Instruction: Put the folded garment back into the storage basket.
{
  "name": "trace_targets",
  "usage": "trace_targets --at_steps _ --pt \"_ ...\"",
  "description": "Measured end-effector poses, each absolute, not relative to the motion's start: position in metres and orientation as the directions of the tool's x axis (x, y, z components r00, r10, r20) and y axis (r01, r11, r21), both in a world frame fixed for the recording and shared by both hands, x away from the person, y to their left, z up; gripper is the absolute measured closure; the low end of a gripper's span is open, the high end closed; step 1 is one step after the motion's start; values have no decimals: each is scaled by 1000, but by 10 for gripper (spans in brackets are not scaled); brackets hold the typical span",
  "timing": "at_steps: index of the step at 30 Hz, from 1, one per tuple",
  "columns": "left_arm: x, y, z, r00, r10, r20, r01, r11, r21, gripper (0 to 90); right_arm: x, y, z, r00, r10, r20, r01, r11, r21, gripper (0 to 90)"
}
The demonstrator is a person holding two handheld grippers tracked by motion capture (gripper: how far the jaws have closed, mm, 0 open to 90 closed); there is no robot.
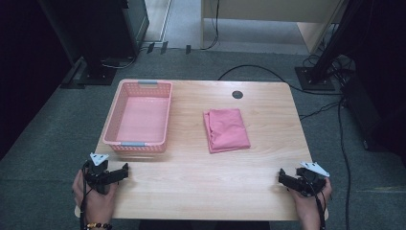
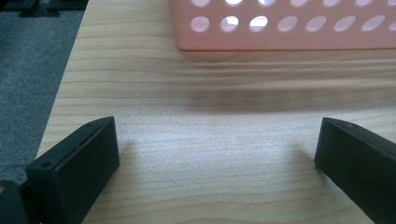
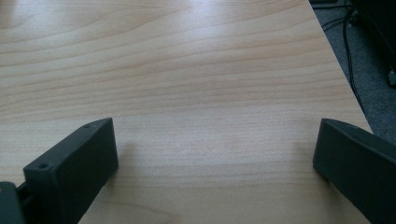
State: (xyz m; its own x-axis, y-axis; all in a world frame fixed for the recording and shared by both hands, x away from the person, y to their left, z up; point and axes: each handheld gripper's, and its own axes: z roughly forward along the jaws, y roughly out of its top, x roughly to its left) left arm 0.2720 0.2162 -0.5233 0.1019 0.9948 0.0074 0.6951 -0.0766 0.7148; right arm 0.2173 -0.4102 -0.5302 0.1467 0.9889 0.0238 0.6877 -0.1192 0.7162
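A folded pink cloth [image 1: 226, 130] lies flat on the light wooden surface [image 1: 191, 177], a little to the right of the middle. A pink plastic basket with a perforated wall [image 1: 140, 116] stands to the left of it, apart from it, with a strip of bare wood between them. The basket looks empty inside.

The left claw [image 1: 125, 171] rests near the front left corner of the surface, just in front of the basket. In the left gripper view its two black jaws stand wide apart with only bare wood between them, and the basket wall [image 2: 285, 28] is close ahead. The right claw [image 1: 282, 176] rests near the front right corner. Its jaws are also wide apart and hold nothing.

I judge that the cloth is light, soft and limp. It will sag and may unfold when it is lifted at one point only. A good place to take hold seems to be the thick folded edge on its left side, or two corners at once, one for each claw. The fabric lies flat, so a jaw probably must slide under an edge or pinch up a small ridge of it.

There is much open room between both claws and the cloth. The right edge of the surface [image 3: 343, 88] is near the right claw, and cables lie on the grey floor [image 3: 369, 70] beyond it. The basket rim is the only high thing to pass over.
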Motion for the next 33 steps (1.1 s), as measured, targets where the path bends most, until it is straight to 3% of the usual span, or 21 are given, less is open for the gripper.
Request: trace_targets --at_steps 7,20,33 --pt "272 216 -523 104 995 8 696 -79 714 0 215 -408 -527 110 989 96 679 -145 719 2" --pt "271 216 -523 103 995 9 695 -78 714 0 224 -394 -511 47 997 60 664 -76 744 13" --pt "271 216 -523 109 994 8 696 -81 714 0 242 -375 -487 -14 996 89 628 -61 776 12"
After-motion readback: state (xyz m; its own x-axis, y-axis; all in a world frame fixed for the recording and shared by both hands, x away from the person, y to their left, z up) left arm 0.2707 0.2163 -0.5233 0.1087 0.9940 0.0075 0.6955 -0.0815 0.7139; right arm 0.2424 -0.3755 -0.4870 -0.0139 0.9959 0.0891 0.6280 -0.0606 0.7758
